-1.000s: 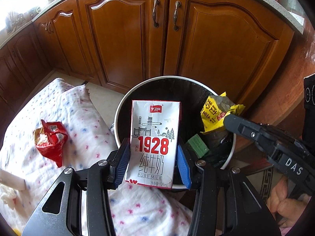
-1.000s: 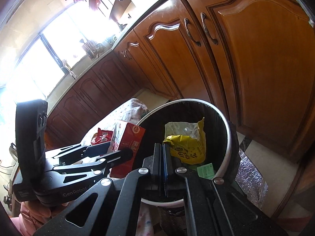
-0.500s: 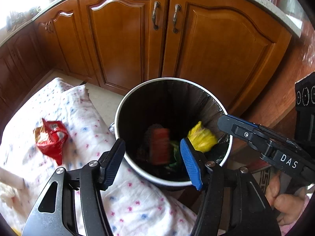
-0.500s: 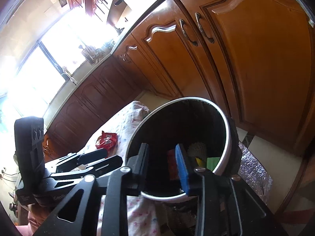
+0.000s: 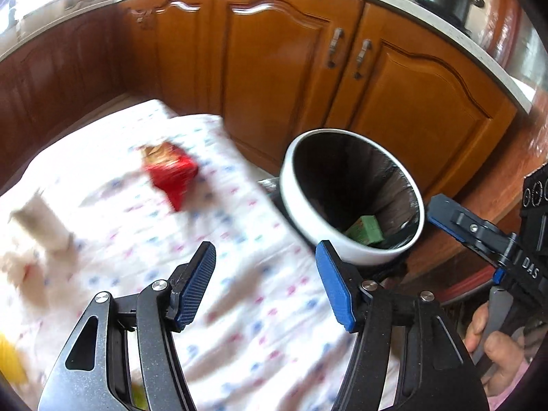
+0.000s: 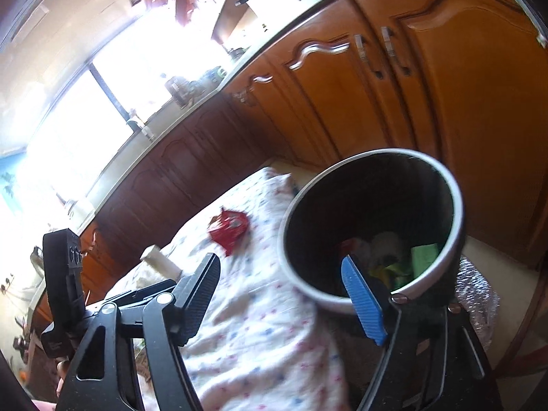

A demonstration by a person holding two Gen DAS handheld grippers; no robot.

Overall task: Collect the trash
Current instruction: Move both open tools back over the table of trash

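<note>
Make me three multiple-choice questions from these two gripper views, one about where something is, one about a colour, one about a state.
1. Where does the red wrapper lie?
A. on the patterned cloth
B. inside the trash bin
C. on the kitchen counter

2. What colour are the pads on the left gripper?
A. red
B. blue
C. yellow

3. What state is the right gripper in?
A. shut on a carton
B. shut on nothing
C. open, holding nothing

Answers:
1. A, it rests on the cloth beside the bin.
2. B, both fingers carry blue ribbed pads.
3. C, its fingers stand wide apart with nothing between them.
</note>
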